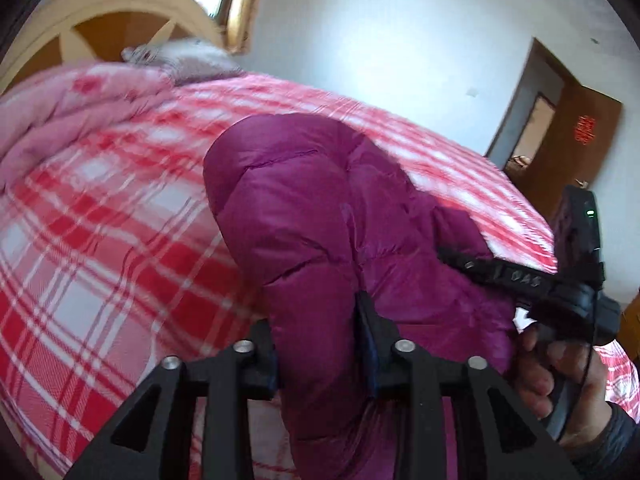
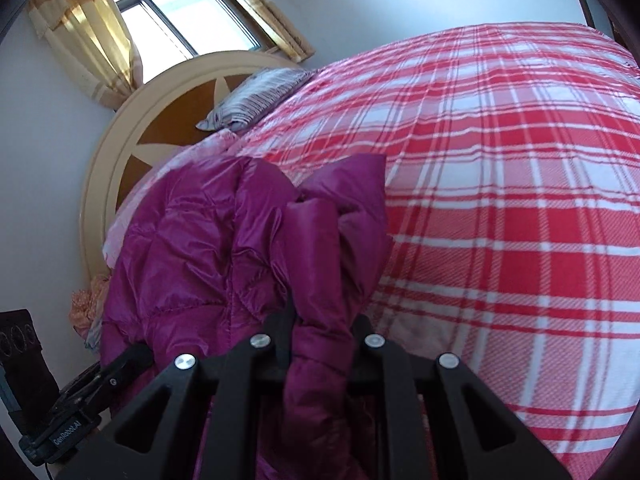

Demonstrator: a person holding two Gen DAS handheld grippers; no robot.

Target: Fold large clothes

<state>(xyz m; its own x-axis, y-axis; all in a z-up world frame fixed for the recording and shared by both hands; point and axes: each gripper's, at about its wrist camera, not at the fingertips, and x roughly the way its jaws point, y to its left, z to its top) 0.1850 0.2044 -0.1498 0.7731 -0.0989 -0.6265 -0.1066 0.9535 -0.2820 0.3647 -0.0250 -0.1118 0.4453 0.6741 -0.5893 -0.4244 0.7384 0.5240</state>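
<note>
**Both grippers pinching the purple jacket over the bed**

The left gripper (image 1: 320,344) pinches the puffy purple jacket (image 1: 320,208), frame centre, above the red plaid bedspread (image 1: 100,240). Only its view shows the brown door (image 1: 576,120), upper right. The right gripper (image 2: 320,336) clamps another fold; only its view shows the window (image 2: 180,12), upper left.

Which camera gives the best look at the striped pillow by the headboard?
The right wrist view. There the pillow lies sharp against the headboard, stripes clear, above the purple jacket. The left wrist view shows it only as a small motion-blurred grey patch past the bedspread.
</note>
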